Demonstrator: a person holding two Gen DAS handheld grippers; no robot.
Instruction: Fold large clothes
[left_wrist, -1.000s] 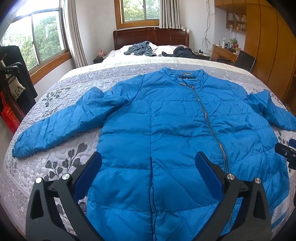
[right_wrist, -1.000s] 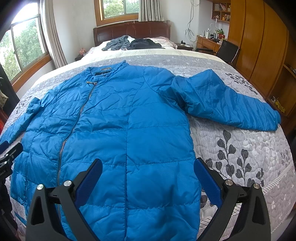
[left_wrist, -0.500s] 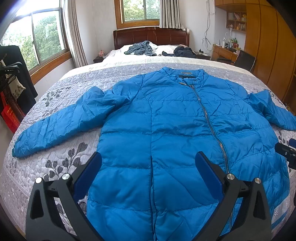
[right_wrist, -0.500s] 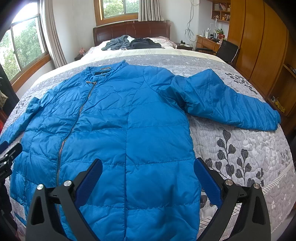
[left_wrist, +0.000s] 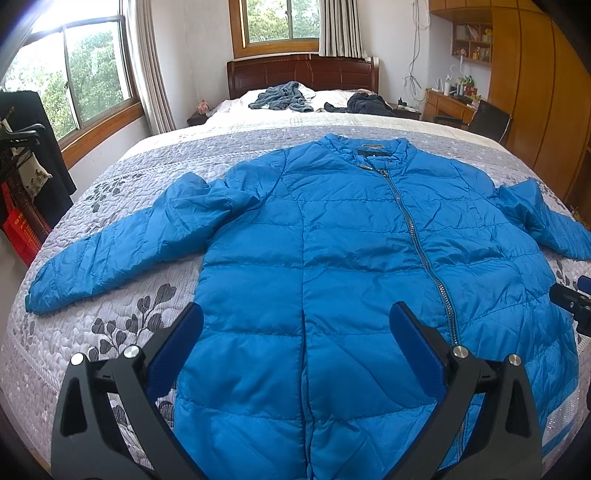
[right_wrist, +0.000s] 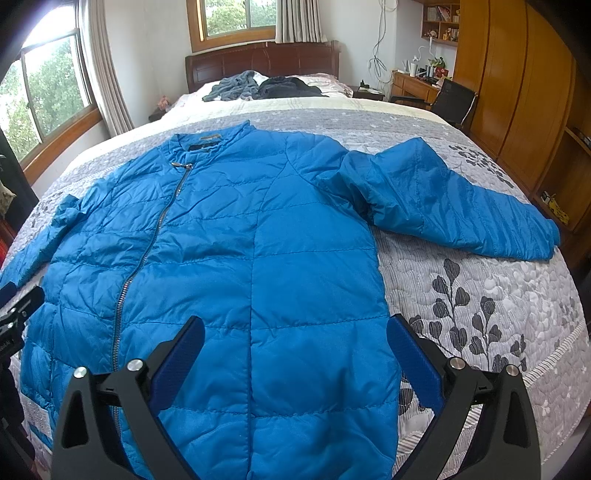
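I have the blue puffer jacket (left_wrist: 351, 266) lying front-up on the grey quilted bedspread (left_wrist: 110, 325), zipped closed, collar toward 12 o'clock and hem at 6 o'clock under my cameras. My left gripper (left_wrist: 295, 325) stands wide, nothing between its blue pads, poised over the hem; its left pad sits over the jacket's side edge at about 8 o'clock. My right gripper (right_wrist: 295, 332) is spread just as wide and empty, its right pad over the jacket's other side edge at about 4 o'clock. One sleeve (left_wrist: 122, 243) runs out toward 9 o'clock in the left view, the other sleeve (right_wrist: 454, 206) toward 2 o'clock in the right view. At 12 o'clock, by the wooden headboard (left_wrist: 303, 74), lie what look like two crumpled dark garments (left_wrist: 284, 96), though the fisheye makes that far end unclear.
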